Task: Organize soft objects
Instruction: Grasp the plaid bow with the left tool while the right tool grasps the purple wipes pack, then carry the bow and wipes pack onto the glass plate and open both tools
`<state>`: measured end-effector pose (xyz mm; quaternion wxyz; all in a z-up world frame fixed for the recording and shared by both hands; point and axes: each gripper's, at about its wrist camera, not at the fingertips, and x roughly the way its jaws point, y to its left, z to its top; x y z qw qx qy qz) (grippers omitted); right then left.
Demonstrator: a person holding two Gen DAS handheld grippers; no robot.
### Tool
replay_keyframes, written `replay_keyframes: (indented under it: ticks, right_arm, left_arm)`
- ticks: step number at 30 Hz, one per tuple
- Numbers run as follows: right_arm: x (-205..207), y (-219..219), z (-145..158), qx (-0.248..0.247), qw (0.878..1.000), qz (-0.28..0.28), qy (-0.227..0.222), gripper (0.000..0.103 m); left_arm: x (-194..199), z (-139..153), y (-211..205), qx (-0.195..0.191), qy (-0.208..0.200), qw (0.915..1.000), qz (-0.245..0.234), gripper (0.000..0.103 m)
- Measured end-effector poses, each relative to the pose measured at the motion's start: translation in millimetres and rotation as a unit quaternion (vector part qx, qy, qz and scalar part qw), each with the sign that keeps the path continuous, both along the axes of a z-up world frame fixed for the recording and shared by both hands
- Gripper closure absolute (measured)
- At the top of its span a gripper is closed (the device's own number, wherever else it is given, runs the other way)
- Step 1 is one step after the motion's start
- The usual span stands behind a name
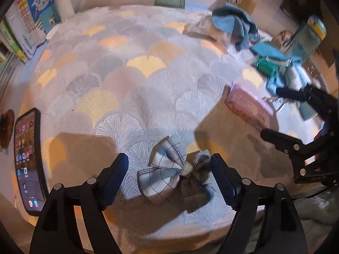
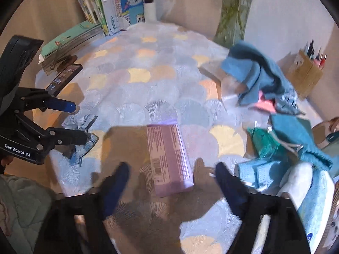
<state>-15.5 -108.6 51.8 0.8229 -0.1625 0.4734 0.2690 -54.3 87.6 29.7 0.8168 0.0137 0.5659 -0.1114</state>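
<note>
A blue-and-white plaid fabric bow lies on the fan-patterned tablecloth. My left gripper is open, one finger on each side of the bow, pads apart from it. From the right wrist view the same bow shows between the left gripper's fingers. A pink soft tissue pack lies flat between the fingers of my open right gripper, which does not touch it. In the left wrist view that pack sits beside the right gripper.
Crumpled blue cloths, a green pouch and light blue items are piled at the right. A phone lies at the left edge. Books stand at the back left, a pen holder at the back right.
</note>
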Motion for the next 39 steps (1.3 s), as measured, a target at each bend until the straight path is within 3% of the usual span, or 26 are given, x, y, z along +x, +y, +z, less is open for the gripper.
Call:
replay_keyframes:
  ticks: [4, 5, 6, 8, 10, 11, 14, 19, 28, 39]
  right_arm:
    - [3.2, 12.7, -15.2, -0.002, 1.000, 0.009, 0.013, 0.018]
    - [3.3, 14.8, -18.1, -0.008, 1.000, 0.010, 0.013, 0.018]
    - [3.6, 17.3, -21.6, -0.015, 1.000, 0.010, 0.013, 0.022]
    - [4.6, 17.1, -25.2, -0.008, 1.000, 0.009, 0.024, 0.054]
    - [7.1, 14.6, -22.9, 0.005, 0.999, 0.002, 0.034, 0.063]
    - [7.5, 13.8, -22.4, 0.004, 0.999, 0.000, 0.035, 0.064]
    - [9.6, 9.0, -11.8, 0.017, 1.000, -0.010, 0.024, 0.064]
    - [21.1, -0.2, 17.1, 0.031, 0.999, -0.037, -0.017, 0.064]
    - [50.1, -27.4, 85.1, 0.042, 0.991, -0.074, -0.103, 0.064]
    - [60.5, -86.8, 153.8, 0.038, 0.976, -0.141, -0.164, 0.064]
  left_arm:
    - [1.4, -9.3, -11.6, 0.015, 0.005, 0.9998, -0.013, 0.024]
    - [-0.2, -9.3, -13.9, 0.023, -0.001, 0.9996, -0.015, 0.028]
    - [-1.8, -8.9, -16.3, 0.029, -0.005, 0.9994, -0.017, 0.035]
    - [-4.8, -4.9, -19.3, 0.041, -0.016, 0.9989, -0.018, 0.066]
    - [-4.7, -2.3, -17.3, 0.044, -0.017, 0.9988, -0.011, 0.084]
    - [-2.6, -1.3, -16.3, 0.043, -0.015, 0.9989, -0.005, 0.085]
    - [8.5, 6.1, -12.7, 0.025, -0.013, 0.9995, 0.015, 0.086]
    - [38.2, 29.2, -25.4, 0.010, -0.043, 0.9978, 0.048, 0.086]
    - [94.2, 74.9, -62.8, 0.037, -0.097, 0.9935, 0.046, 0.086]
    - [118.9, 136.5, -115.0, 0.040, -0.155, 0.9870, 0.015, 0.086]
